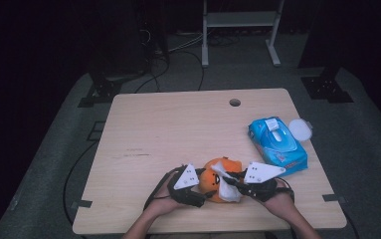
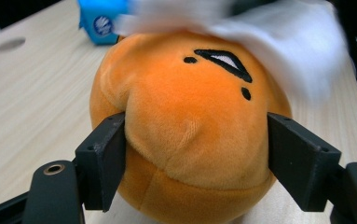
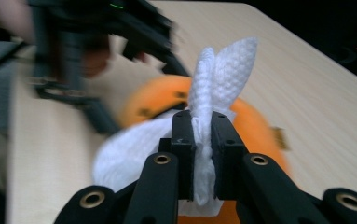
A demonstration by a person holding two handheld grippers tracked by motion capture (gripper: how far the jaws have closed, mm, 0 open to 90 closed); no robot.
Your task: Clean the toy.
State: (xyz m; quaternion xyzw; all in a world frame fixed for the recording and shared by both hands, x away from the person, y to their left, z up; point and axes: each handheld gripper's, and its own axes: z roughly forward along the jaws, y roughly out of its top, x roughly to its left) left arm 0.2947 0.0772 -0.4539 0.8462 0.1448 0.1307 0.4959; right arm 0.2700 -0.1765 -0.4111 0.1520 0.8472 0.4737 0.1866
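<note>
The left tongs (image 2: 195, 154) stand part open, black jaws pressed against both sides of a round orange plush toy (image 2: 185, 126) near the worktop's (image 1: 178, 129) front edge. The right tongs (image 3: 203, 135) are nearly closed, pinching a white, waffle-textured wipe (image 3: 223, 70) draped over the soft toy.

Here's the left gripper (image 2: 195, 154) with its two black jaws set either side of an orange plush toy (image 2: 190, 121), both pads right up against its soft flanks. The toy sits on the pale wooden table (image 2: 31, 93), its stitched black face markings tilted away from the camera. A white wipe (image 2: 283, 42) is draped across its far top edge, blurred, and a blue pack (image 2: 99, 21) stands behind at the upper left
</note>
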